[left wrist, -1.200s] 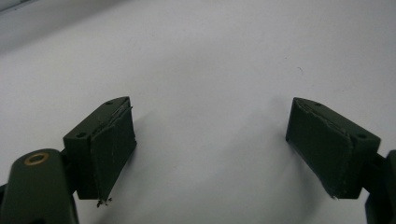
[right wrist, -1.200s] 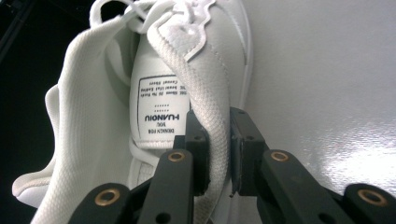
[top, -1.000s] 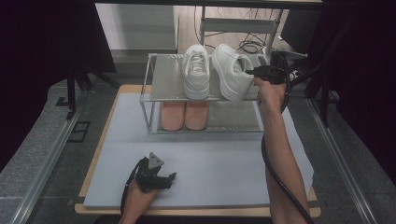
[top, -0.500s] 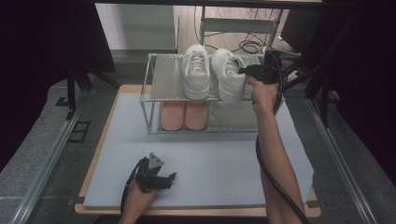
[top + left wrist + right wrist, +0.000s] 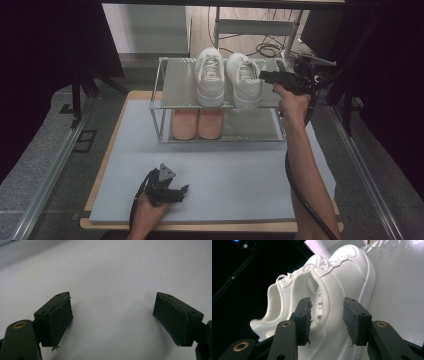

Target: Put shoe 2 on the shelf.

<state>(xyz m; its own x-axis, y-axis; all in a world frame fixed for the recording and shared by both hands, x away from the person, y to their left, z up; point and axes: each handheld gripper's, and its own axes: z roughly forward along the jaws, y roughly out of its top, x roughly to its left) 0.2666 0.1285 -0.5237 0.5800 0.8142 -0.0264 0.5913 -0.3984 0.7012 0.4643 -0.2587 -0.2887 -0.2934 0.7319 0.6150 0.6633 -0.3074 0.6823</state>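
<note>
White sneaker [image 5: 246, 79], right one of a pair, is seen on the top shelf of a wire rack [image 5: 165, 102], toe toward the person, beside its mate [image 5: 210, 76]. Smooth synthetic upper, stitched panels and a padded collar are noted. The right gripper [image 5: 326, 315] has just been opening; its jaws straddle the collar's side wall without pressing it. Pink shoes [image 5: 197, 123] occupy the lower shelf. The left gripper [image 5: 112, 320] is held wide open and empty over bare grey mat [image 5: 240, 185].
</note>
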